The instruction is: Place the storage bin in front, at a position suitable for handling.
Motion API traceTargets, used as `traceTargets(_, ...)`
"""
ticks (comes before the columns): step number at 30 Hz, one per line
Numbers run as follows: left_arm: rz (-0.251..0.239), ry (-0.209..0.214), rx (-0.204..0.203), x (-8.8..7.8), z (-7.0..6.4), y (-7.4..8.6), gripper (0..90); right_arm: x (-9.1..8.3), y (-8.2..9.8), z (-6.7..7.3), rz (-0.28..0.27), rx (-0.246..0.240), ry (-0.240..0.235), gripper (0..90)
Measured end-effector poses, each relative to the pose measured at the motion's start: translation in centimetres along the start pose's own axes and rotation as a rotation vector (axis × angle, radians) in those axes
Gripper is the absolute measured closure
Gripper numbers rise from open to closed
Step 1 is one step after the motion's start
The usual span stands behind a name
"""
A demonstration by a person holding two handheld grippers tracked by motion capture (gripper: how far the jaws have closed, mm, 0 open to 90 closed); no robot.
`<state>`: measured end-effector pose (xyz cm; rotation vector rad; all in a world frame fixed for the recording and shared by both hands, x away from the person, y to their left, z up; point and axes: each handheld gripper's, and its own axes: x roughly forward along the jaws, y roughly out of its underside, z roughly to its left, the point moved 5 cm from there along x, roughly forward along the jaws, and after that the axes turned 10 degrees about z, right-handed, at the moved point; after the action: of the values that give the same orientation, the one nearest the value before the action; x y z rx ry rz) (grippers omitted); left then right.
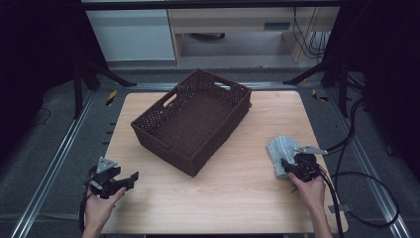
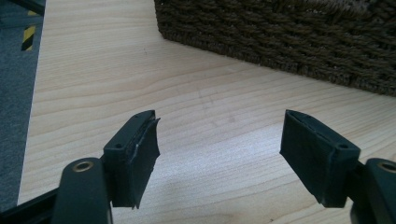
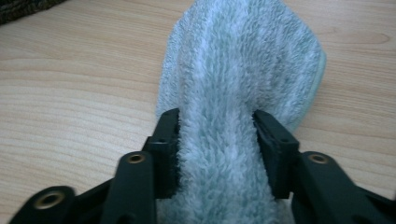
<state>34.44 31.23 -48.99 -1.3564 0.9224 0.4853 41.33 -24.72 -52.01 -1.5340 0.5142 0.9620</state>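
On the near right of the table [image 1: 233,198], my right gripper [image 3: 215,140] has its jaws pressed into both flanks of a pale blue-green fleecy cloth [image 3: 243,70], which bulges up between the pads. The jaws stand partly closed, stopped by the bunched pile. The cloth lies on the bare wood, its far end resting flat and stretching away from the gripper.

At the near left edge, my left gripper [image 2: 219,154] hovers over bare table with its jaws wide apart and nothing between them.

Farther off, near the middle of the table, sits a dark woven basket [image 1: 148,130], set at an angle, with cut-out handles and no contents visible. It stands well apart from the cloth.

Risks noted: the grip takes only a ridge of soft pile, so in my judgement the cloth could slide out on lifting. The far end may drag on the wood and catch the basket's rim if carried low. A loose fold could also hang outside the basket on release.
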Motion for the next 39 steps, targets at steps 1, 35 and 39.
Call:
traceTargets(1, -0.002, 0.0, 0.002, -0.1, 0.0, -0.1, 27.1, -0.1, 0.0, 0.0, 0.001, -0.002, 0.003, 61.2)
traceTargets(35, -0.121, 0.02, 0.01, -1.3, 1.3, -9.2, 30.1, -4.5, -0.7, -0.4, -0.16, -0.003, -0.02, 26.5)
traceTargets(39, -0.137, 0.029, -0.001, -0.5, 1.9, -10.4, 30.4, -5.4, -1.5, 1.2, -0.187, -0.015, -0.061, 23.4)
